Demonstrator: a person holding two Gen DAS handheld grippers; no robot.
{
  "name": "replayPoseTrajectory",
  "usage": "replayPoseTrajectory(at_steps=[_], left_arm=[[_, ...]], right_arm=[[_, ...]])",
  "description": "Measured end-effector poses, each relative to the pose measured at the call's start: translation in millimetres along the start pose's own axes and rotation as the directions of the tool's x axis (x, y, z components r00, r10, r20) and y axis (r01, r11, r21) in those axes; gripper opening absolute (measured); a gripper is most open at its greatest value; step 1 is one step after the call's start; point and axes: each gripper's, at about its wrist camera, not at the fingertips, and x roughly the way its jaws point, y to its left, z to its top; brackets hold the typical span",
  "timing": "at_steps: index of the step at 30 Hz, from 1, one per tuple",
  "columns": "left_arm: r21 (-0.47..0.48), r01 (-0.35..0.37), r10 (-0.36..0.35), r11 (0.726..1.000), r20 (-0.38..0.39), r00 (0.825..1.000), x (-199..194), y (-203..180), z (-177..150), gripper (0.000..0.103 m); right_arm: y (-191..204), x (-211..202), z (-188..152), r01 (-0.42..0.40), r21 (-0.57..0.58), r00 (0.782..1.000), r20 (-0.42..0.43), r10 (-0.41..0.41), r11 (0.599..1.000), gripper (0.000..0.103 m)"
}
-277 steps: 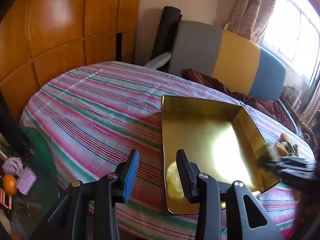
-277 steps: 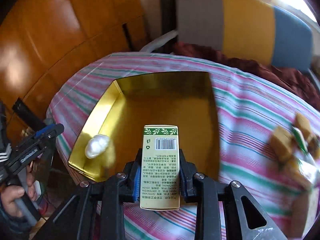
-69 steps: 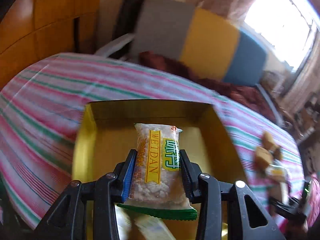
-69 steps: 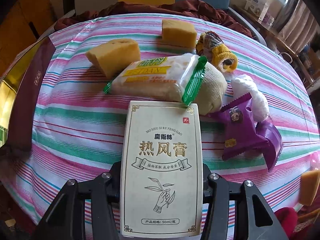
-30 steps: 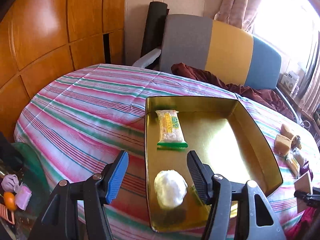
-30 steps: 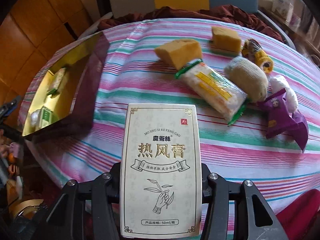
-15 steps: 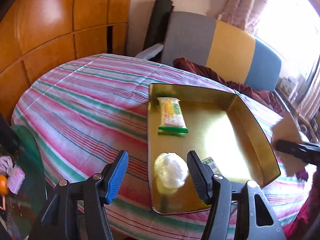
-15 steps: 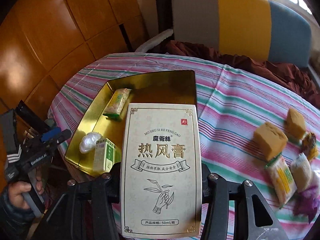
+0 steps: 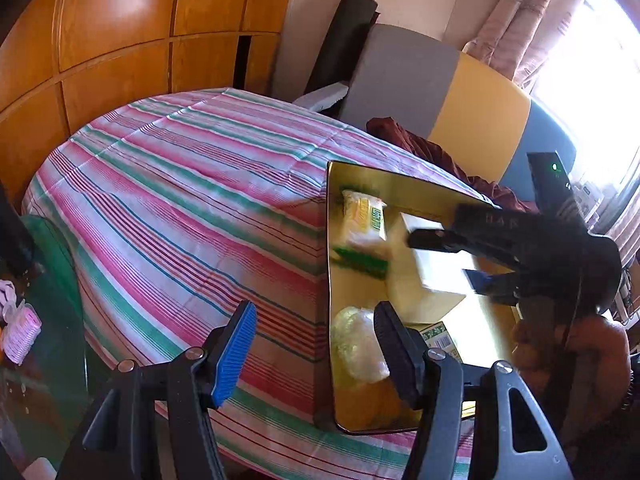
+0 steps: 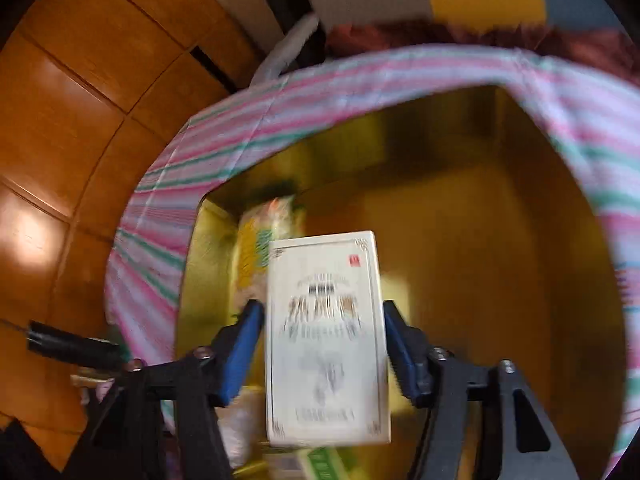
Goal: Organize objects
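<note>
Right gripper (image 10: 324, 344) jaws just opening, clear of cream box (image 10: 326, 336) between them | over gold tray (image 10: 500, 240)

My right wrist view is smearing all over: the print on the white box (image 10: 328, 336) is running into unreadable streaks, and the packet (image 10: 266, 240) beyond it is dissolving into yellow and green. The green box (image 10: 324, 460) near me is getting cut off by the bottom edge. From the left view, my right gripper (image 9: 448, 256) is hiding part of the white box and the far right of the tray (image 9: 332, 280), and its tips are blurring. My left gripper's right finger (image 9: 394, 344) is covering part of the white ball (image 9: 356, 344) and green box.
</note>
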Motion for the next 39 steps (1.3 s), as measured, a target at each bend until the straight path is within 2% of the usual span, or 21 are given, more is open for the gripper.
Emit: replayPoseTrajectory(at_steps=[2,3,5,10,14,18,22,31,35,39], left_arm=[[-0.004,0.001,-0.001,1.000,-0.007,1.000,2.4,1.1,-0.1,0.062],[-0.006,-0.001,0.001,1.000,-0.008,1.000,3.1,1.5,-0.5,0.062],[-0.008,-0.005,0.005,1.000,-0.009,1.000,4.0,1.6,-0.3,0.062],[-0.010,-0.022,0.022,1.000,0.003,1.000,1.9,1.3,0.0,0.062],[0.000,-0.026,0.026,1.000,0.018,0.999,-3.0,-2.0,0.8,0.062],[0.029,-0.020,0.019,0.999,0.049,0.999,-13.5,-10.8,0.7,0.062],[0.059,-0.011,0.007,0.998,0.073,0.997,-23.0,-22.8,-0.5,0.062],[0.147,0.019,-0.033,0.989,0.093,0.995,-34.2,-52.1,-8.8,0.062],[0.175,0.027,-0.043,0.984,0.085,0.995,-35.0,-62.8,-14.2,0.062],[0.194,0.042,-0.056,0.980,0.068,0.996,-33.6,-71.1,-19.7,0.062]], right_arm=[[11.0,5.3,-6.3,-0.101,-0.027,0.994,-0.031,0.100,0.995,0.070],[13.9,7.3,-9.3,-0.117,-0.035,0.992,-0.047,0.115,0.993,0.076],[17.6,10.0,-15.3,-0.138,-0.049,0.989,-0.068,0.134,0.989,0.078],[14.4,8.9,-22.9,-0.117,-0.055,0.991,-0.075,0.113,0.992,0.078],[11.3,-11.3,-27.7,-0.101,-0.065,0.995,-0.025,0.099,0.993,0.081],[9.7,-43.4,-36.9,-0.042,-0.115,0.997,0.063,0.050,0.992,0.085],[2.6,-78.8,-46.6,0.037,-0.166,0.988,0.151,-0.012,0.985,0.086],[-9.5,-135.7,-83.1,0.250,-0.261,0.934,0.319,-0.161,0.932,0.086],[-25.1,-152.7,-92.8,0.308,-0.264,0.914,0.349,-0.207,0.914,0.086],[-48.5,-172.1,-99.5,0.331,-0.219,0.899,0.367,-0.237,0.918,0.086]])
